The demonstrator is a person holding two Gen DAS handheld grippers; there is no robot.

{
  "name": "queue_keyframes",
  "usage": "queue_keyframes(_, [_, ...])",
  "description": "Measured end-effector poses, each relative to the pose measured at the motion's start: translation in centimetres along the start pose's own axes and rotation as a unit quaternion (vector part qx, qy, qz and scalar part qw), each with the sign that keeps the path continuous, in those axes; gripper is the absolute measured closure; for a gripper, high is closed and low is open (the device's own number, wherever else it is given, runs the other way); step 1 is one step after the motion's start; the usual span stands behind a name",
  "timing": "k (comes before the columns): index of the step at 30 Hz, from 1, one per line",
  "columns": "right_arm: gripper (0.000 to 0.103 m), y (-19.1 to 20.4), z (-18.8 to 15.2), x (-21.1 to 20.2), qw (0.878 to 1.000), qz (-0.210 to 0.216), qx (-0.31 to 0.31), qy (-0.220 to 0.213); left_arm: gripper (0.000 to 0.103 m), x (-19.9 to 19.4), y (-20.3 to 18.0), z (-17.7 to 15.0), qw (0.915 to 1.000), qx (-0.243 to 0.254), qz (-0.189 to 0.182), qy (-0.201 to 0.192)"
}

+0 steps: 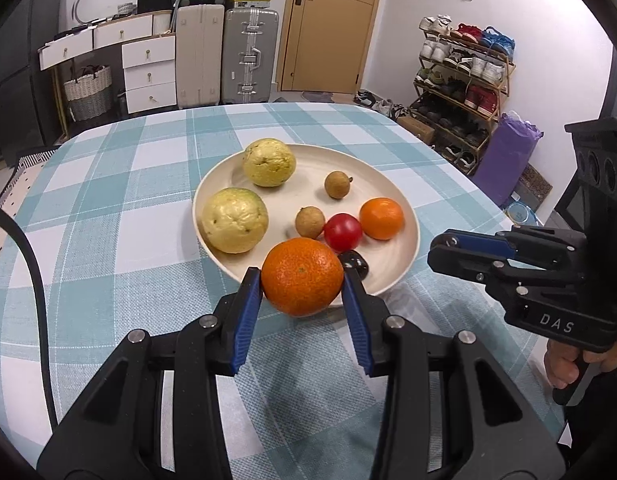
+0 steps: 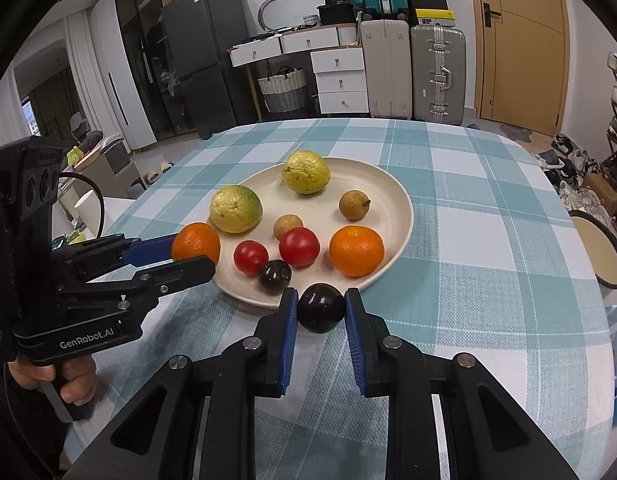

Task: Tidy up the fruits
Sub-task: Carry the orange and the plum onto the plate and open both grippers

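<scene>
Worktop (image 1: 108, 184): covered with a teal and white checked cloth, carrying the plate
Plate (image 2: 396, 200): cream, round and shallow, set near the middle of the worktop
Guavas: two yellow-green fruits on the plate, one at the far rim (image 2: 306, 171), one at the left side (image 2: 235, 209)
Held orange (image 1: 302, 277): clamped between the blue pads of the left tongs (image 1: 302, 280), raised at the plate's near edge
Left tongs, state: closed partway, gripping the held orange on both sides
Second orange (image 2: 356, 250): lay on the right part of the plate
Tomatoes: two red ones on the plate, larger (image 2: 299, 247) beside smaller (image 2: 251, 257)
Held plum (image 2: 320, 308): dark, pinched in the right tongs (image 2: 321, 309), just before the plate's near rim
Right tongs, state: closed tight on the held plum
Second plum (image 2: 275, 276): dark, at the plate's near edge
Longans: two small brown fruits on the plate (image 2: 354, 205), (image 2: 288, 226)
</scene>
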State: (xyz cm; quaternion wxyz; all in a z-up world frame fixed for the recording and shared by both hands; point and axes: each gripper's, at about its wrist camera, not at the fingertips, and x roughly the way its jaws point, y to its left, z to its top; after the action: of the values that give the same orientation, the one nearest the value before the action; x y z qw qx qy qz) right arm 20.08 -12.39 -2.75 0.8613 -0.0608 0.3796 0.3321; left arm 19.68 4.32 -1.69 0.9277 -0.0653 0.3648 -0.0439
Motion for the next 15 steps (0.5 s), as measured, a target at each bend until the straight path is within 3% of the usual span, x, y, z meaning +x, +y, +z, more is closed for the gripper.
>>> queue_keyframes(15, [0.079,-2.1,1.0,0.1,1.0,0.006,0.015,-0.02,0.065,1.8,1.9,1.2,0.9997,-0.009,0.021,0.01])
